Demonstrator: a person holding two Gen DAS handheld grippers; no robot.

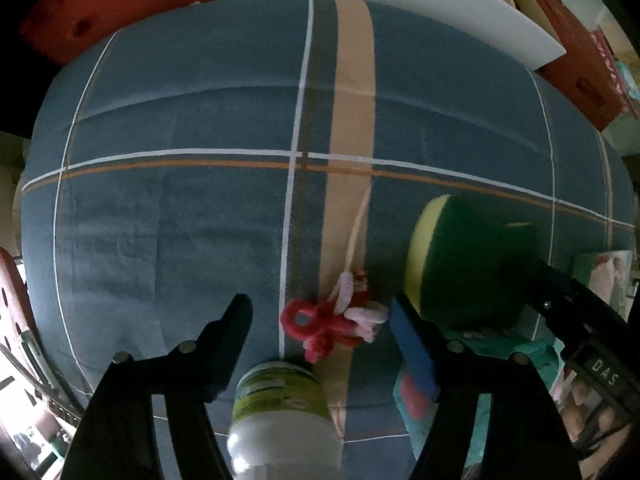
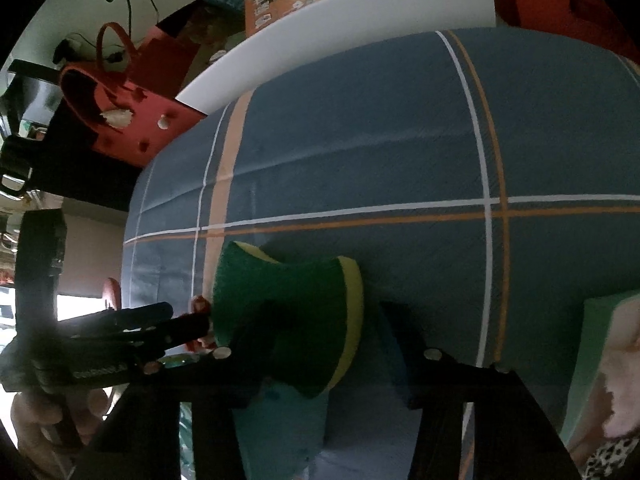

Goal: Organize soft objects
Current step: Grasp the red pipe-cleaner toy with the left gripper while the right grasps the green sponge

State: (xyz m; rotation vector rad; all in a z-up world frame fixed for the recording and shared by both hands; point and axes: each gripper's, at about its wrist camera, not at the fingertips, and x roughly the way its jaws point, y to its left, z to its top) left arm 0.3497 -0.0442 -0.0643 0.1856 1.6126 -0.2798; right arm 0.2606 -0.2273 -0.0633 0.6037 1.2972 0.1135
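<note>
Left gripper [image 1: 320, 312]: we see its fingers spread wide above the blue checked cloth [image 1: 180, 208], pointing down at a tangle of red and pink fuzzy wire [image 1: 332, 320]; the tangle sits between the fingers, touched by neither.
Right gripper [image 2: 316, 332]: we see its fingers narrowed onto a green and yellow sponge [image 2: 288, 312], whose middle is pinched in like a waist, so it is held.
Sponge: in the left wrist view it stands on edge just right of the fuzzy wire, with the black arm of the right gripper coming in from the right edge.
Fuzzy wire: it lies on the peach stripe of the cloth, near the lower middle; a pale strand runs up from it along the stripe.
Jar [image 1: 280, 412]: a white jar with a green label shows at the bottom of the left wrist view, below the wire; we cannot tell what it rests on.
Cloth: it is blue with white and orange lines, spread over a padded surface.
Surroundings: a white board [image 1: 400, 12] and red crates [image 1: 100, 8] sit beyond the far edge.
Hand [image 2: 52, 420]: in the right wrist view it grips the left gripper's handle at lower left.
</note>
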